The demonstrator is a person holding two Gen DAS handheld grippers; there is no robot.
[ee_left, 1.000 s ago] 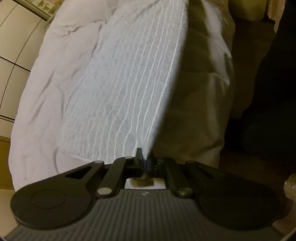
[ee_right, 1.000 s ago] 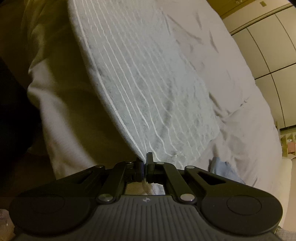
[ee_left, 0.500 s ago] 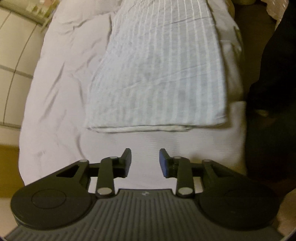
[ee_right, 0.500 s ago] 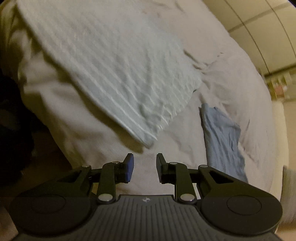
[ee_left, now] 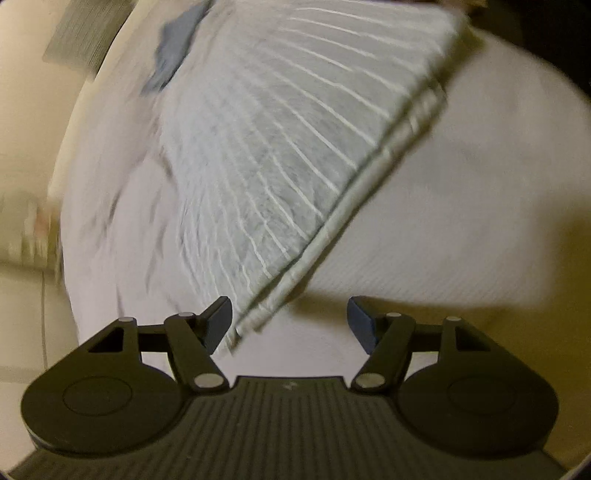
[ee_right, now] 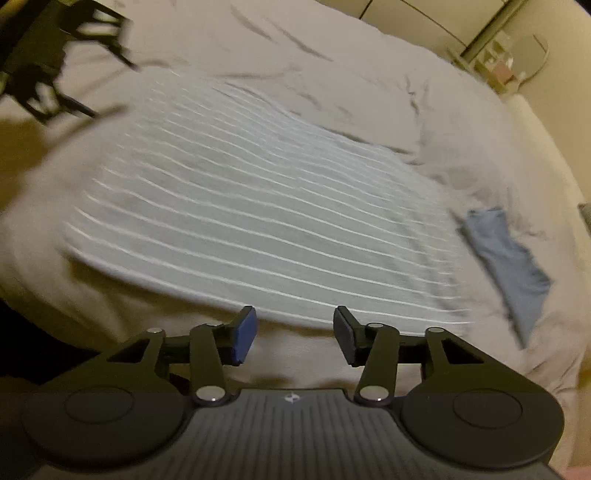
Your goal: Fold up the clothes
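Observation:
A grey garment with thin white stripes [ee_left: 295, 147] lies folded flat on the white bed sheet [ee_left: 461, 203]. My left gripper [ee_left: 290, 314] hovers at its near corner. Its jaws are opening, and the corner reaches in beside the left pad without being pressed. In the right wrist view the same garment [ee_right: 258, 229] spreads across the bed [ee_right: 332, 55]. My right gripper [ee_right: 293, 325] hangs over its near edge, jaws opening, with nothing gripped. A dark blurred shape at the top left looks like the other gripper [ee_right: 66, 62].
A small blue cloth [ee_right: 506, 266] lies crumpled on the sheet just beyond the garment's right end, and it also shows as a blue cloth [ee_left: 173, 48] in the left wrist view. Pale cupboard doors [ee_right: 424, 18] stand behind the bed. The bed's front edge drops to a dark floor.
Both grippers held the garment's edge shut and lifted; they let go and opened. The garment now lies flat, and both views have rolled and swung sideways.

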